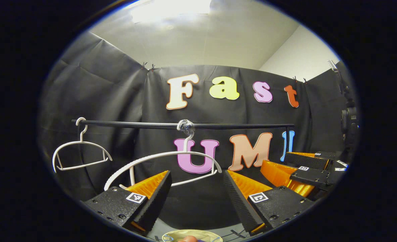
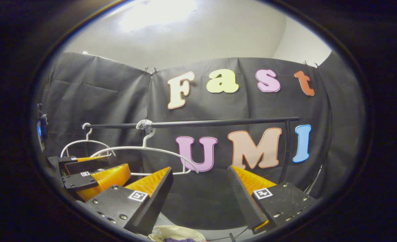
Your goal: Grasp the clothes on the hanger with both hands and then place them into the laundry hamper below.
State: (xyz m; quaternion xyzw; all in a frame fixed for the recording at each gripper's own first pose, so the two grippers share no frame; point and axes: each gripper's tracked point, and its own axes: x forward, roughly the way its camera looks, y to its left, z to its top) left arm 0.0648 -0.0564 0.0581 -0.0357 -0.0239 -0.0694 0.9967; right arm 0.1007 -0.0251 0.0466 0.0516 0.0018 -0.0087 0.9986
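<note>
Two bare white hangers hang from the black rail (image 1: 239, 126), one at its left end (image 1: 80, 148) and one near its middle (image 1: 165, 161). My left gripper (image 1: 196, 174) is open below the middle hanger, with nothing between its fingers. My right gripper (image 2: 199, 169) is open too and holds nothing; it also appears at the right of the left gripper view (image 1: 279, 161). The left gripper (image 2: 116, 162) shows at the left of the right gripper view, in front of both hangers (image 2: 144, 149). The pale rim of the hamper (image 2: 176, 232) lies below, with a bit of purple cloth (image 2: 181, 240) inside.
The rail's black upright post (image 2: 287, 148) stands at the right end. The black cloth wall hangs close behind the rail. A camera on a stand (image 1: 348, 121) sits at the far right.
</note>
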